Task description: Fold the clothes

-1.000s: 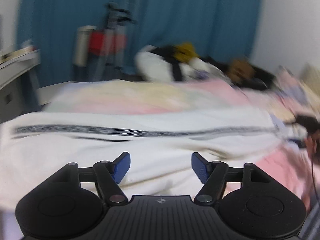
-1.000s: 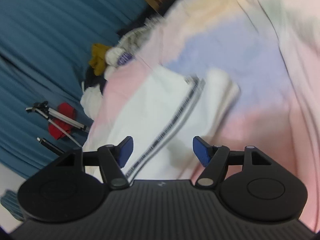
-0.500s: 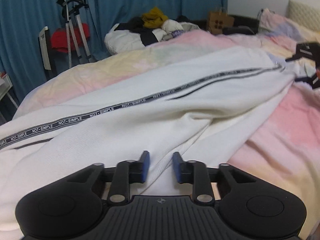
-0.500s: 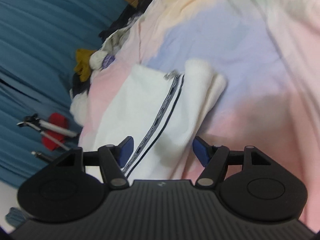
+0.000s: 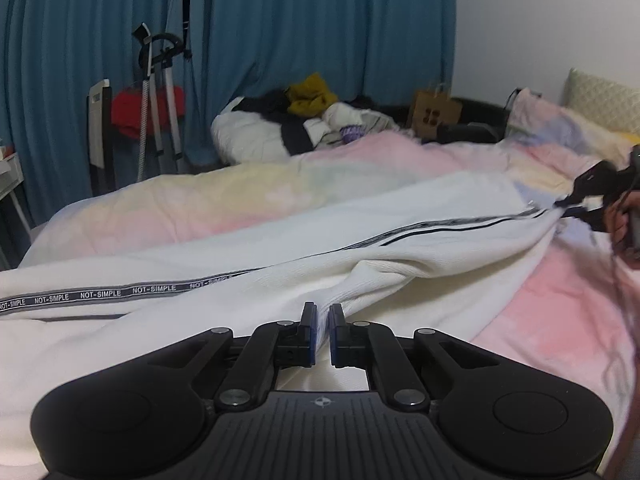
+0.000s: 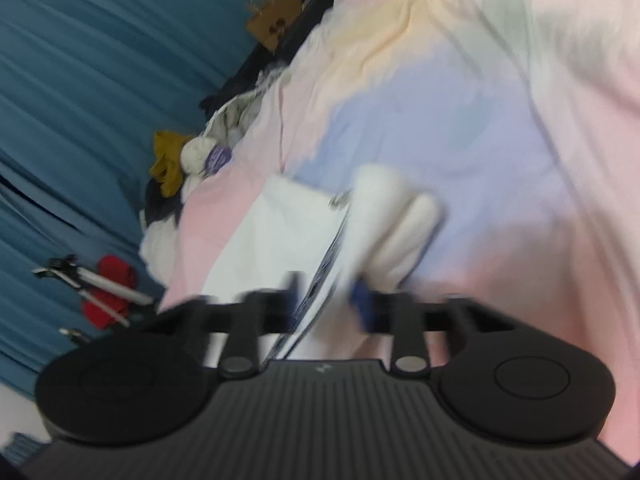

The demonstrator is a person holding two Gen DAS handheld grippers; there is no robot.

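Observation:
White trousers point(image 5: 248, 256) with a black "NOT-SIMPLE" side stripe lie stretched across the pastel duvet point(image 5: 208, 196). My left gripper point(image 5: 322, 322) is shut on a fold of the white cloth near its middle. My right gripper point(image 6: 326, 294) has its jaws closing on the striped end of the trousers point(image 6: 280, 224); the view is blurred. In the left wrist view the right gripper point(image 5: 576, 202) shows at the far right, gripping the trousers' end.
A pile of clothes point(image 5: 304, 120) and a brown paper bag point(image 5: 434, 114) lie at the far side of the bed. Blue curtains point(image 5: 312, 28), a metal stand with a red cloth point(image 5: 154, 100) and a pillow point(image 5: 600, 100) surround it.
Both grippers went from open to closing on the trousers. The left shut on a fold in the middle. The right closed on the striped end.

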